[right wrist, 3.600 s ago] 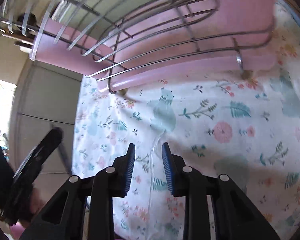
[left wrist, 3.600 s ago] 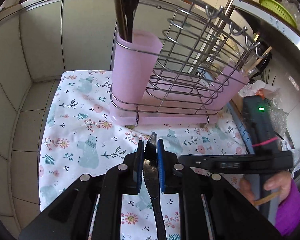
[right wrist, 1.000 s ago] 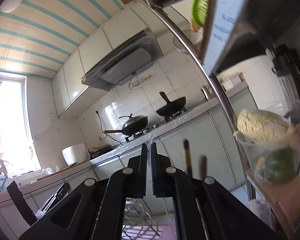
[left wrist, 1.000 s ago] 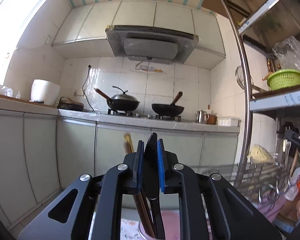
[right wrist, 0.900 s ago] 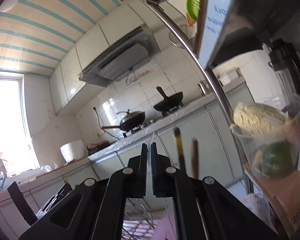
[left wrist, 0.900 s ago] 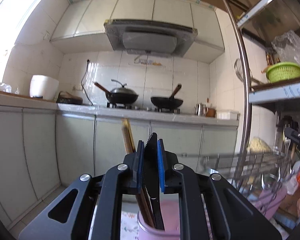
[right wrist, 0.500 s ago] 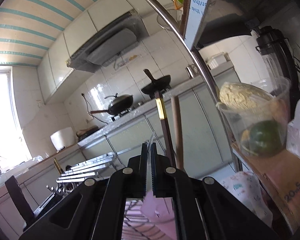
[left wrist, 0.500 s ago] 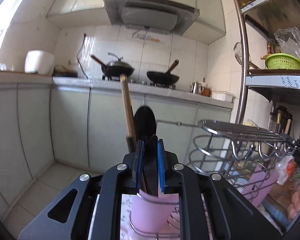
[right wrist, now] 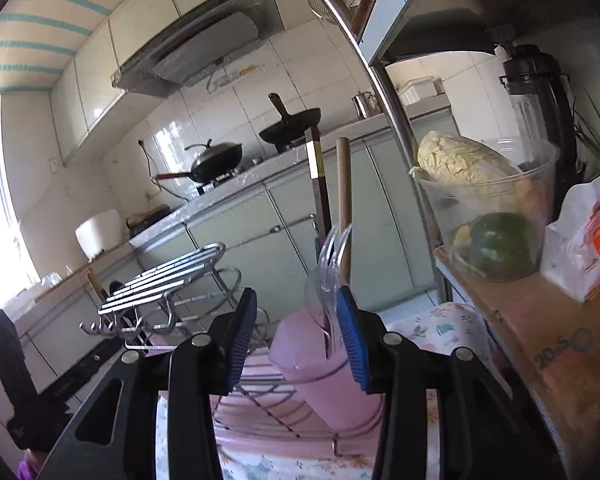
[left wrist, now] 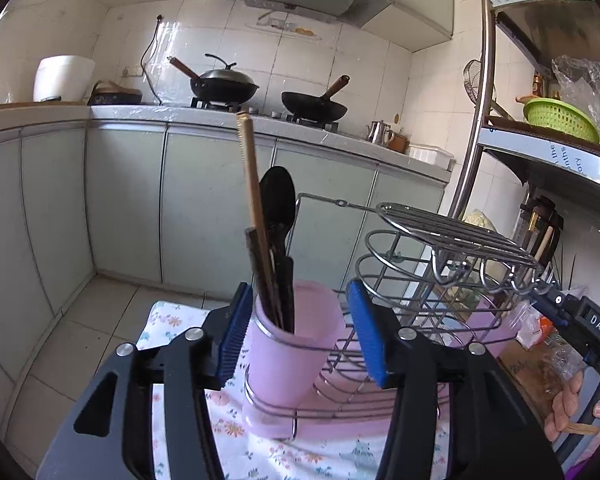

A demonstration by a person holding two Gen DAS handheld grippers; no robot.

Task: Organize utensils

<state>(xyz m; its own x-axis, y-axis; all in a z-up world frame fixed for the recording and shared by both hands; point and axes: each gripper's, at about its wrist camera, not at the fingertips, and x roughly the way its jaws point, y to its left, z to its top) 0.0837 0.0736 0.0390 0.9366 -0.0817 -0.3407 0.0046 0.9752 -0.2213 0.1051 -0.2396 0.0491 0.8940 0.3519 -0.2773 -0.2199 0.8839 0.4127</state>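
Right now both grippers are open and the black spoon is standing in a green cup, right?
Not quite. The cup is pink, not green, as the left wrist view shows. The rest holds: the black spoon stands in it, and the left gripper and the right gripper are both open.

A floral cloth (left wrist: pixel 168 322) covers the surface, with the pink-based wire utensil rack (left wrist: pixel 384 396) standing on it.

Two black woks (left wrist: pixel 314 105) on stove, white rice cooker (left wrist: pixel 63 78) at counter's left end, green plastic basket (left wrist: pixel 560 118) on shelf, floral tablecloth (left wrist: pixel 300 452) below.
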